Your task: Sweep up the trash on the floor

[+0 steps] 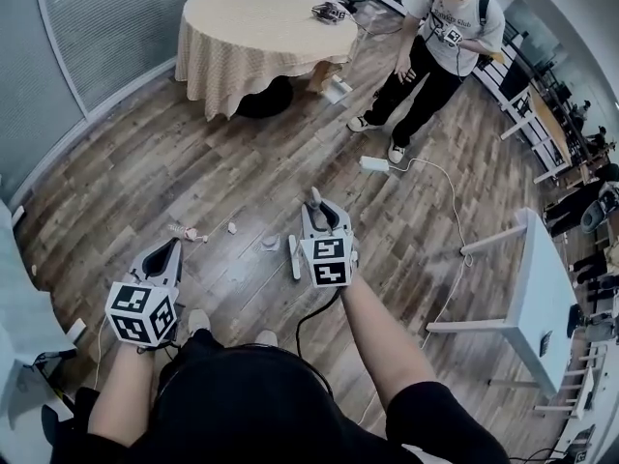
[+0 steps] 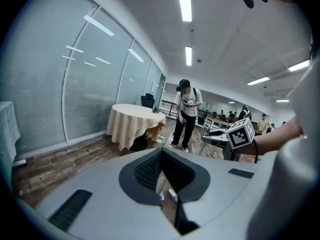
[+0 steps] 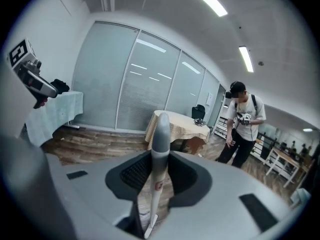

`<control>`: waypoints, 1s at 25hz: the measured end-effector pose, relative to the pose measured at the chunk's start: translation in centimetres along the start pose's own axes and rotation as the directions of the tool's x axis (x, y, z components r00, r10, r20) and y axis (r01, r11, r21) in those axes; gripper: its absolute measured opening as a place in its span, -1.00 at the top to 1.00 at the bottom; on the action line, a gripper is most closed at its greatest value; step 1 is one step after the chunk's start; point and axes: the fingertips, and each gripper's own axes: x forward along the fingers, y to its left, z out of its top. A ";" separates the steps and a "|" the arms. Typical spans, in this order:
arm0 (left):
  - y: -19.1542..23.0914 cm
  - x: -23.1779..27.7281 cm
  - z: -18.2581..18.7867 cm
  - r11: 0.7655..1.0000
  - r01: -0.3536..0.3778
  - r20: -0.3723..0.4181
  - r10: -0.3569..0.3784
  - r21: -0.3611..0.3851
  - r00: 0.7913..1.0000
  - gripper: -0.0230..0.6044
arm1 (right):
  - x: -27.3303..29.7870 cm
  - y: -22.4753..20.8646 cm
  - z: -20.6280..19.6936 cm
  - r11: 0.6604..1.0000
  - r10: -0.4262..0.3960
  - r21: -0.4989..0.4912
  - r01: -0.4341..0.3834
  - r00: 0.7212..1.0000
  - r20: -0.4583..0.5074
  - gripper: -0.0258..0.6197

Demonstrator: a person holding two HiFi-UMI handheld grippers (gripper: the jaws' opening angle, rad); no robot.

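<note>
Trash lies on the wooden floor: a pink and white scrap (image 1: pixel 189 233), a small white bit (image 1: pixel 232 227) and a grey cup-like piece (image 1: pixel 271 243). My right gripper (image 1: pixel 324 213) is shut on a slim grey handle (image 1: pixel 314 199) that stands upright between the jaws; the right gripper view shows this handle (image 3: pixel 160 134) running down to a white end. A white part (image 1: pixel 293 256) shows just left of that gripper. My left gripper (image 1: pixel 174 247) hovers near the pink scrap, its jaws closed together with nothing in them (image 2: pixel 162 174).
A round table with a beige cloth (image 1: pixel 261 32) stands ahead, a person (image 1: pixel 435 46) to its right. A white power strip (image 1: pixel 374 163) with its cable lies on the floor. A white table (image 1: pixel 537 298) is at the right, a glass wall (image 1: pixel 106 17) at the left.
</note>
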 end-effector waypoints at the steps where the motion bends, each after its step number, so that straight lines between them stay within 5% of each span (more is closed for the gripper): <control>1: 0.1 -0.1 0.1 1.000 -0.006 0.000 0.006 0.003 1.000 0.94 | 0.4 -0.2 0.1 1.000 0.000 -0.017 0.000 1.000 0.000 0.57; 9: 1.4 -1.6 0.3 0.996 -0.093 -0.003 0.093 0.007 0.996 0.94 | 4.3 -1.6 0.9 0.995 0.025 -0.096 -0.023 0.999 0.023 0.57; 15: 1.9 -2.6 -0.5 0.989 -0.149 -0.023 0.149 0.005 0.989 0.94 | 7.4 -1.3 -1.4 0.998 0.056 -0.038 -0.055 0.998 0.005 0.58; 25: 3.6 -3.9 -1.2 0.979 -0.204 -0.021 0.203 -0.026 0.979 0.94 | 8.3 6.8 0.7 0.960 0.276 0.037 -0.277 0.961 0.020 0.58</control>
